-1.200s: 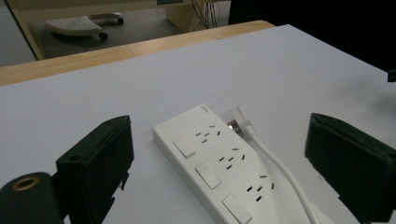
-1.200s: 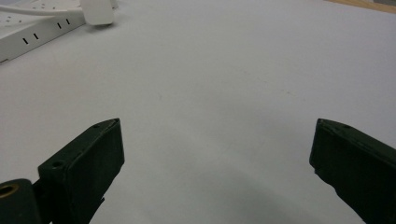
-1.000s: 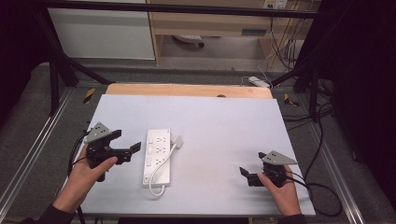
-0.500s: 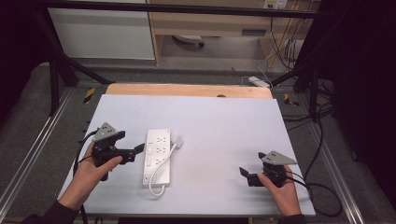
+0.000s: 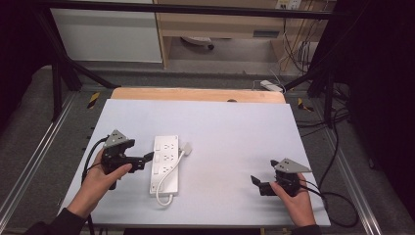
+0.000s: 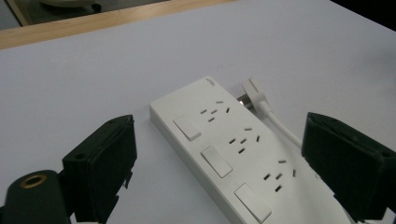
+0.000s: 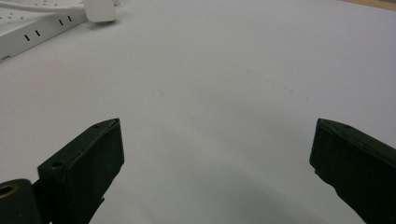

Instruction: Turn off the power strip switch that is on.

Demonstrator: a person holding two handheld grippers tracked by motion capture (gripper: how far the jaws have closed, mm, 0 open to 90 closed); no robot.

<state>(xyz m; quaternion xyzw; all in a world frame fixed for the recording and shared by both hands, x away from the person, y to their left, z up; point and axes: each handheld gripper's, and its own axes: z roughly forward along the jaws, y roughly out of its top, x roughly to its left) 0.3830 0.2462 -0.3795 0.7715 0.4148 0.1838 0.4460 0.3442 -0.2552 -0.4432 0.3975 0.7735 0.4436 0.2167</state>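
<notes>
Over the last second the left gripper (image 5: 147, 159) moves right across the table toward the white power strip (image 5: 165, 161), and the person's left hand (image 5: 100, 174) and forearm come with it. A second ago its jaw tips stand a little apart from the strip's left edge; half a second ago they are just beside it; now they sit at that edge, touching it or nearly so, too close to tell from above. In the left gripper view its jaws stand wide apart with the strip (image 6: 224, 149) between them.
</notes>
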